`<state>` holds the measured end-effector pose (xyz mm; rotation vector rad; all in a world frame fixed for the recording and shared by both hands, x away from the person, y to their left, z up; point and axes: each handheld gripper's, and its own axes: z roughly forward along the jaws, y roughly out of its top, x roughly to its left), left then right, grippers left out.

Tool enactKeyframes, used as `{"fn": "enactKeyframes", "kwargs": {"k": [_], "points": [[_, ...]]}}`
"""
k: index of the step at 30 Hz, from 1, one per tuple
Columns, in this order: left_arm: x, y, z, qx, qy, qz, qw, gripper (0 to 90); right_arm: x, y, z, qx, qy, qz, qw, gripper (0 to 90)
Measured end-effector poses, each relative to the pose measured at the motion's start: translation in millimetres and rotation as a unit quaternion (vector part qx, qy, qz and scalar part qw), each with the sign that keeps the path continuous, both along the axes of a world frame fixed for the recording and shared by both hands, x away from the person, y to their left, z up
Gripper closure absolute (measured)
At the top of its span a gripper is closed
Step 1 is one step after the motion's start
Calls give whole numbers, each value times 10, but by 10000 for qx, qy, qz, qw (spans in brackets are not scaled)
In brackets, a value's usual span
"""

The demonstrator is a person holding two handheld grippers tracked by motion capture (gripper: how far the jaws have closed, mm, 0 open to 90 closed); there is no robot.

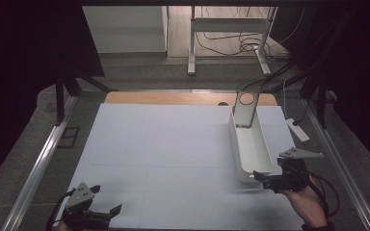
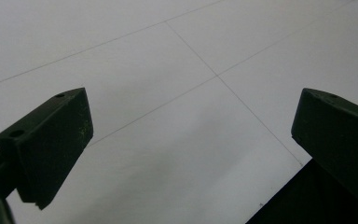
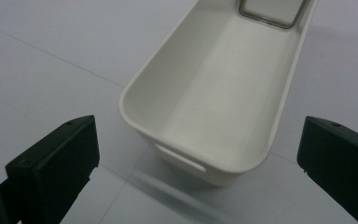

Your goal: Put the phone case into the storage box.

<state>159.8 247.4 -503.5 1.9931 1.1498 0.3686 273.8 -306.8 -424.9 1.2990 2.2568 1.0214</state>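
Both my grippers spread; white bin [image 3: 219, 93] just ahead of right gripper [image 3: 198, 154], light, stiff, slick plastic; pinch near rim.

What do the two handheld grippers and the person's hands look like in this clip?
Both the left gripper and the right gripper are black, each with two blocky jaws with small screw holes, a grey three-cornered plate on top and a dark trailing cable. The right hand appears bare; no sleeve is visible.
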Motion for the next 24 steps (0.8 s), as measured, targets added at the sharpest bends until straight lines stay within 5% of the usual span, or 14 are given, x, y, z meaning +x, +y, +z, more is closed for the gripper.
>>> {"fn": "enactKeyframes", "kwargs": {"k": [24], "points": [[-11, 8, 4, -12, -28, 17, 10000, 0, -448, -68, -130, 10, -131, -118, 9998, 0]]}}
